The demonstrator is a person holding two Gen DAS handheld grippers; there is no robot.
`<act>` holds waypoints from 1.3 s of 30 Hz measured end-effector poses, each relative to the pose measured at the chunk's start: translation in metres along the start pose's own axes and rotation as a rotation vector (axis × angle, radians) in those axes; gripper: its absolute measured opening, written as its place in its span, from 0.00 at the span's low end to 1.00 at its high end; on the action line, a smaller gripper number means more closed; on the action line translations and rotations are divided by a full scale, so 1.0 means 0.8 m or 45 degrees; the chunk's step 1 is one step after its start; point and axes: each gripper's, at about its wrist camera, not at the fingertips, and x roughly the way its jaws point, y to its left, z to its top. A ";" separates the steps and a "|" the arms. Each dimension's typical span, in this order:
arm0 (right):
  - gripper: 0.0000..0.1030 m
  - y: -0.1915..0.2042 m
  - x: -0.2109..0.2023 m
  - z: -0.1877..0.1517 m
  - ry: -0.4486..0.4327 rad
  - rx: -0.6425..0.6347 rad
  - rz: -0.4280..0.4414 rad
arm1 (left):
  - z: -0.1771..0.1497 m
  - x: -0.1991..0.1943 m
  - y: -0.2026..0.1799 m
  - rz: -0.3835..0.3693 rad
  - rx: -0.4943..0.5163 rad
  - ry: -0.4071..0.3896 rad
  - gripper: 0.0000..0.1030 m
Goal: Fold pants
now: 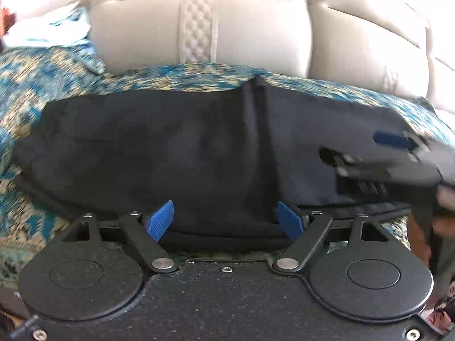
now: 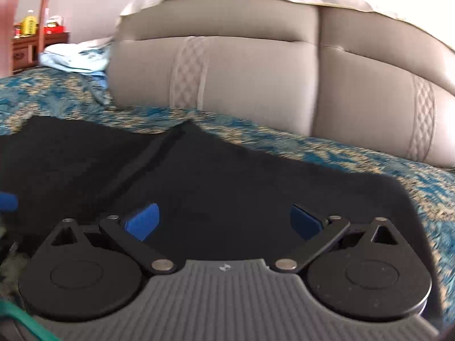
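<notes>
The dark navy pants (image 1: 184,147) lie folded across a teal and beige patterned bedspread (image 1: 42,85), with a seam running up the middle. My left gripper (image 1: 226,220) is open, its blue pads at the near edge of the pants. The right gripper shows blurred at the right of the left wrist view (image 1: 398,156), over the pants' right end. In the right wrist view my right gripper (image 2: 224,221) is open, low over the pants (image 2: 213,182), its blue pads spread wide. A blue pad of the left gripper (image 2: 7,201) shows at the far left.
A grey padded headboard (image 1: 241,34) (image 2: 241,68) stands right behind the bedspread (image 2: 369,156). Light blue bedding (image 2: 74,56) is piled at the back left. A wooden cabinet with bottles (image 2: 31,39) stands far left.
</notes>
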 end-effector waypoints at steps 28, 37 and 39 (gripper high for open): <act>1.00 0.049 -0.002 -0.041 -0.071 0.008 -0.027 | -0.011 0.008 0.219 0.287 -0.655 -0.163 0.86; 1.00 0.048 -0.003 -0.042 -0.076 0.009 -0.029 | 0.002 0.034 0.242 0.275 -0.747 -0.170 0.93; 1.00 0.049 -0.003 -0.041 -0.075 0.008 -0.029 | 0.003 0.036 0.244 0.287 -0.774 -0.181 0.94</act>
